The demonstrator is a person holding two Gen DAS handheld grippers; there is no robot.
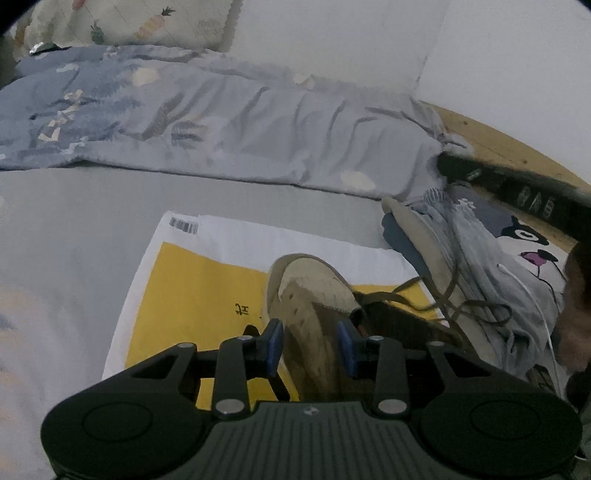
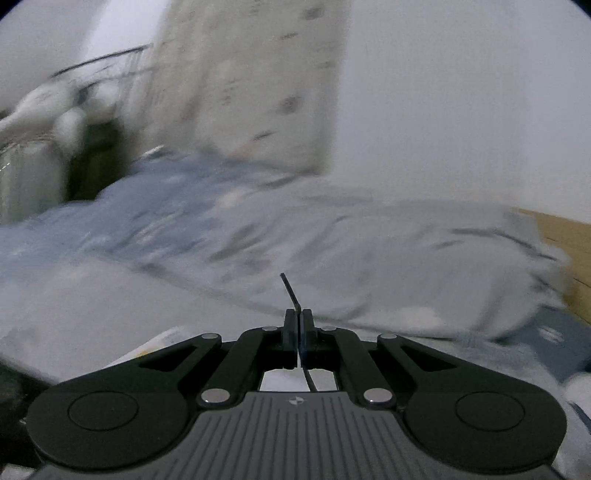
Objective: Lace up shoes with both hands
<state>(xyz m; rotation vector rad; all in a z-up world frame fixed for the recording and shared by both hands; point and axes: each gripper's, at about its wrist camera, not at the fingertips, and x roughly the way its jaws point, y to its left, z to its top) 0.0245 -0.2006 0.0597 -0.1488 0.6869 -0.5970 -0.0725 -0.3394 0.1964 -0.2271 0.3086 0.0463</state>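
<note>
A worn beige shoe (image 1: 306,295) lies on a yellow and white mailer bag (image 1: 192,288), toe pointing away from the camera. My left gripper (image 1: 310,343) straddles the shoe's forepart, with its blue pads (image 1: 275,345) pressed against both sides. Loose brown laces (image 1: 443,299) trail from the shoe's opening to the right, over a pile of clothes. In the right wrist view my right gripper (image 2: 298,321) is shut on a dark lace (image 2: 290,291). The lace's stiff tip sticks up above the fingertips and the rest runs down behind them. That view is blurred and shows no shoe.
The bag rests on a grey bedsheet (image 1: 74,221). A rumpled blue-grey duvet (image 1: 240,129) lies behind it. Folded clothes with a cartoon print (image 1: 517,254) and a black strap (image 1: 517,188) sit at the right, by the wooden bed frame (image 1: 498,140). A fruit-print pillow (image 1: 129,22) leans against the wall.
</note>
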